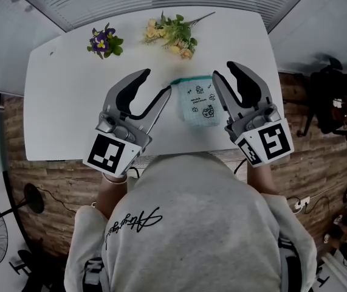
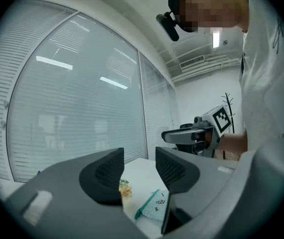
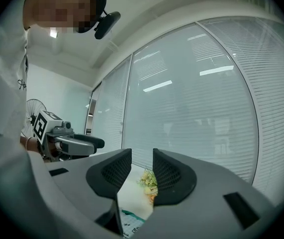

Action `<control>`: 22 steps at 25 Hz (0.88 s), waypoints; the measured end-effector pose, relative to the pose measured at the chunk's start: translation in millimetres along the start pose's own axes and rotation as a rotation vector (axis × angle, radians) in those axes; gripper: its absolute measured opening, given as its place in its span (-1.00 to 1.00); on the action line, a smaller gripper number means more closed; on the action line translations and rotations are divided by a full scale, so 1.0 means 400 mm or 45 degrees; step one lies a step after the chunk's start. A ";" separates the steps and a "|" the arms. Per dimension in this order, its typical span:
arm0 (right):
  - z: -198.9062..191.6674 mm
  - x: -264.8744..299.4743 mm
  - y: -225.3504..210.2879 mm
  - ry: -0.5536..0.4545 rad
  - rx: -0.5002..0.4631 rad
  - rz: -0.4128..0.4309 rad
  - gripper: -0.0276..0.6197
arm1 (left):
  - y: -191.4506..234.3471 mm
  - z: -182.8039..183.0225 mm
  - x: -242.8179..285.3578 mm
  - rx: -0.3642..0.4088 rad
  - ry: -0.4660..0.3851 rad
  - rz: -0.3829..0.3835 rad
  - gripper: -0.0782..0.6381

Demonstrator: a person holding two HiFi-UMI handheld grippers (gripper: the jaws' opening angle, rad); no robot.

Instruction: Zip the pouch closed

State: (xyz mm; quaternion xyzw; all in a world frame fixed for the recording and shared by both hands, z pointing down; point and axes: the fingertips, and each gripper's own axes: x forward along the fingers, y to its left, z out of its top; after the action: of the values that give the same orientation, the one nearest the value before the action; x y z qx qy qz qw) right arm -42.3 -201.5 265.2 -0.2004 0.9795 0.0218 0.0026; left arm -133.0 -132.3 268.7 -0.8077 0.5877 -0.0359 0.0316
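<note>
White bench [image 1: 64, 102], pouch [image 1: 197, 105] flat at centre. The left hand-held gripper [image 1: 156, 83] and right hand-held gripper [image 1: 225, 70] hover either side, jaws narrowly apart, empty. Best to pin one corner and draw the pull level; where the pull sits is unclear.

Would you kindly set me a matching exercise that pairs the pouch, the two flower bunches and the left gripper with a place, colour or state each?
1. pouch
2. purple flowers
3. yellow flowers
4. left gripper

A. jaws apart, nothing between them
B. far side of the table, left of the other bunch
C. pale, with small drawings and a teal top edge
D. far side, just beyond the pouch

Pairs: 1-C, 2-B, 3-D, 4-A
</note>
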 end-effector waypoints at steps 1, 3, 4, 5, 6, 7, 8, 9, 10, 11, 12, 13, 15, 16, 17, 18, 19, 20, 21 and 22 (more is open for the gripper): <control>0.001 0.000 0.002 -0.001 -0.006 0.003 -0.52 | -0.003 0.000 0.001 0.000 -0.002 -0.003 -0.27; 0.002 -0.001 0.007 -0.005 -0.012 0.010 -0.61 | -0.008 -0.001 0.004 0.001 -0.006 -0.010 -0.30; 0.002 -0.002 0.009 -0.007 -0.012 0.013 -0.65 | -0.010 -0.001 0.005 0.001 -0.009 -0.013 -0.32; 0.003 -0.004 0.009 -0.010 -0.012 0.016 -0.70 | -0.013 -0.001 0.006 0.000 -0.011 -0.015 -0.35; 0.003 -0.005 0.010 -0.012 -0.013 0.017 -0.73 | -0.016 0.000 0.007 -0.002 -0.013 -0.018 -0.36; 0.004 -0.006 0.010 -0.013 -0.015 0.017 -0.74 | -0.018 0.000 0.008 -0.005 -0.015 -0.020 -0.39; 0.005 -0.007 0.009 -0.013 -0.016 0.017 -0.75 | -0.020 0.000 0.009 -0.010 -0.017 -0.023 -0.43; 0.005 -0.008 0.009 -0.014 -0.016 0.016 -0.76 | -0.022 0.000 0.009 -0.014 -0.019 -0.024 -0.44; 0.006 -0.009 0.008 -0.015 -0.015 0.015 -0.78 | -0.023 0.000 0.010 -0.017 -0.020 -0.024 -0.46; 0.006 -0.009 0.008 -0.017 -0.013 0.014 -0.80 | -0.022 -0.001 0.010 -0.020 -0.019 -0.022 -0.49; 0.005 -0.009 0.007 -0.020 -0.011 0.013 -0.82 | -0.022 -0.003 0.011 -0.023 -0.017 -0.019 -0.52; 0.005 -0.009 0.007 -0.023 -0.008 0.014 -0.84 | -0.021 -0.005 0.011 -0.028 -0.015 -0.016 -0.59; 0.003 -0.009 0.008 -0.027 -0.003 0.017 -0.87 | -0.020 -0.006 0.012 -0.038 -0.017 -0.013 -0.66; 0.002 -0.008 0.009 -0.027 -0.002 0.020 -0.89 | -0.019 -0.005 0.012 -0.045 -0.020 -0.010 -0.66; 0.001 -0.008 0.010 -0.028 -0.002 0.024 -0.91 | -0.018 -0.005 0.012 -0.051 -0.023 -0.008 -0.66; 0.000 -0.007 0.011 -0.029 -0.002 0.028 -0.91 | -0.017 -0.004 0.011 -0.055 -0.025 -0.005 -0.66; 0.000 -0.006 0.012 -0.031 -0.002 0.031 -0.91 | -0.016 -0.004 0.011 -0.057 -0.025 -0.003 -0.67; 0.000 -0.006 0.013 -0.034 -0.001 0.033 -0.91 | -0.015 -0.005 0.011 -0.058 -0.025 0.000 -0.69; 0.001 -0.006 0.013 -0.036 -0.001 0.034 -0.91 | -0.014 -0.006 0.010 -0.059 -0.024 0.003 -0.71; 0.001 -0.006 0.013 -0.037 0.000 0.034 -0.91 | -0.012 -0.008 0.010 -0.059 -0.021 0.005 -0.73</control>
State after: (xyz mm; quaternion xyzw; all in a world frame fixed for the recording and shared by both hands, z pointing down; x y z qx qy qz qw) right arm -41.9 -195.8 265.0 -0.1871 0.9819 0.0248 0.0166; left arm -127.7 -134.6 272.5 -0.8074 0.5895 -0.0154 0.0178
